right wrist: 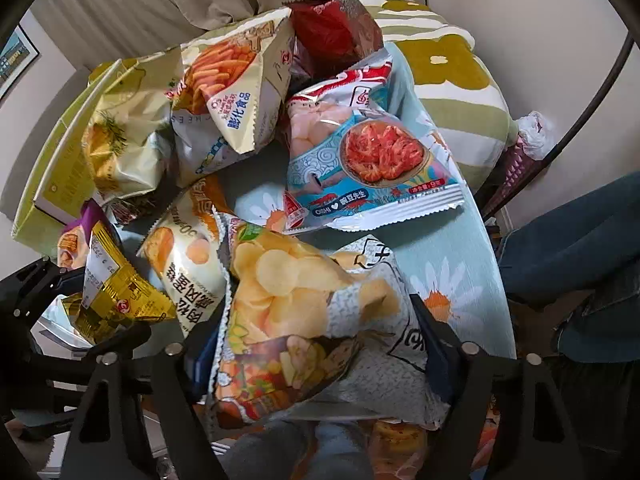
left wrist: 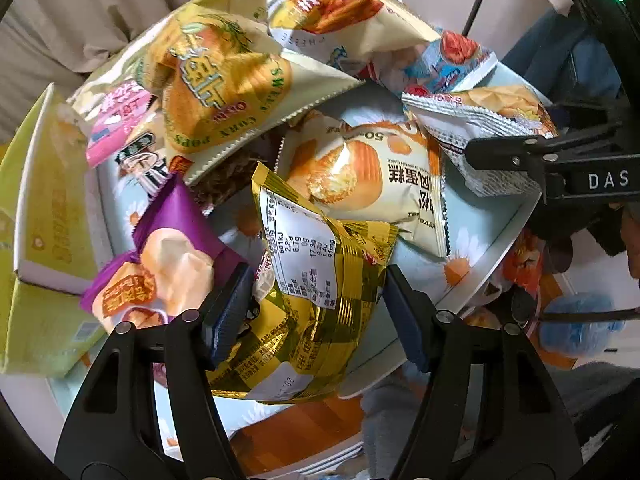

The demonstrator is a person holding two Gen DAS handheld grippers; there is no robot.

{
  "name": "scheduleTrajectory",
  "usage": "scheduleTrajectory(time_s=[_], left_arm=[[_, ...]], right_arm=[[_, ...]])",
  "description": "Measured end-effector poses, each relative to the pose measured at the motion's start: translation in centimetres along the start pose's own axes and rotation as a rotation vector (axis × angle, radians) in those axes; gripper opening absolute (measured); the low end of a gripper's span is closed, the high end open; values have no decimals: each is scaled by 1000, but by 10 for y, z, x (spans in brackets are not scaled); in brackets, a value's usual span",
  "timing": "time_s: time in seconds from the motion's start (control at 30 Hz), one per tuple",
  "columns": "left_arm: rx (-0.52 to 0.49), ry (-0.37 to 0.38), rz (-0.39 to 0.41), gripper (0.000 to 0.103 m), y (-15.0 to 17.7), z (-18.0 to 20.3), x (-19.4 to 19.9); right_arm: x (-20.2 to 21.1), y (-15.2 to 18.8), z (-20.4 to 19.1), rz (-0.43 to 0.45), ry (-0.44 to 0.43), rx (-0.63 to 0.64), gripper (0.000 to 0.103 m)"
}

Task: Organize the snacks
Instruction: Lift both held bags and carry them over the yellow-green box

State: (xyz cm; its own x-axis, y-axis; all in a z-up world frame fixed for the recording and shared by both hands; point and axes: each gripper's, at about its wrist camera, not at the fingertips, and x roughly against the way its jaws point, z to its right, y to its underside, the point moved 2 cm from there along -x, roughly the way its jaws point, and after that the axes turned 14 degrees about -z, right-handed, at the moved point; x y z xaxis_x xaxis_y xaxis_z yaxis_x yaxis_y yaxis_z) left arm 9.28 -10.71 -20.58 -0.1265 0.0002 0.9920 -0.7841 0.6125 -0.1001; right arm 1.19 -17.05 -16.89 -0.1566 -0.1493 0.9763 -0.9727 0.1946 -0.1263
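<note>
1. My left fingers (left wrist: pixel 316 312) hold the gold packet (left wrist: pixel 308 300) by its crumpled lower half, the pads pressed in from both sides. It hangs clear of the pile, near the front edge of the worktop (left wrist: pixel 472 216), so I judge it is being taken out to be sorted.

2. My right fingers (right wrist: pixel 320 344) stand at a middling width on either side of the potato chip bag (right wrist: pixel 304 320). The bag fills the gap between them, but I cannot tell whether the pads are pressing on it. It lies flat at the front edge of the worktop, just beside the cake packet (right wrist: pixel 188 276).

3. The other snacks are heaped toward the back: the corn pops bag (left wrist: pixel 216 92), the cheese stick bag (right wrist: pixel 224 88), the red bag (right wrist: pixel 336 28) and the shrimp cracker bag (right wrist: pixel 360 160) lean on one another, so each has to be picked off singly.

4. A purple packet (left wrist: pixel 176 256) lies at the left edge beside the yellow-green box (left wrist: pixel 44 200), which stands open and seems the likely place for the small packets.
</note>
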Motion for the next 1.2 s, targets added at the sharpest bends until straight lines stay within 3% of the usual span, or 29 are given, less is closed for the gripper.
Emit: scheduleTrajectory(time_s=[0.03, 0.4, 0.73, 0.97, 1.2], left_arm=[[7, 1, 5, 65, 1, -2, 4], [107, -10, 89, 65, 10, -22, 67], [261, -22, 219, 65, 18, -47, 124], [316, -13, 291, 65, 21, -104, 142], [359, -41, 335, 65, 23, -199, 157]], right_arm=[[2, 0, 0, 3, -8, 1, 71], [59, 15, -22, 91, -53, 53, 70], [107, -10, -57, 154, -54, 195, 70], [123, -29, -120, 216, -69, 261, 70], [131, -78, -208, 293, -89, 304, 70]])
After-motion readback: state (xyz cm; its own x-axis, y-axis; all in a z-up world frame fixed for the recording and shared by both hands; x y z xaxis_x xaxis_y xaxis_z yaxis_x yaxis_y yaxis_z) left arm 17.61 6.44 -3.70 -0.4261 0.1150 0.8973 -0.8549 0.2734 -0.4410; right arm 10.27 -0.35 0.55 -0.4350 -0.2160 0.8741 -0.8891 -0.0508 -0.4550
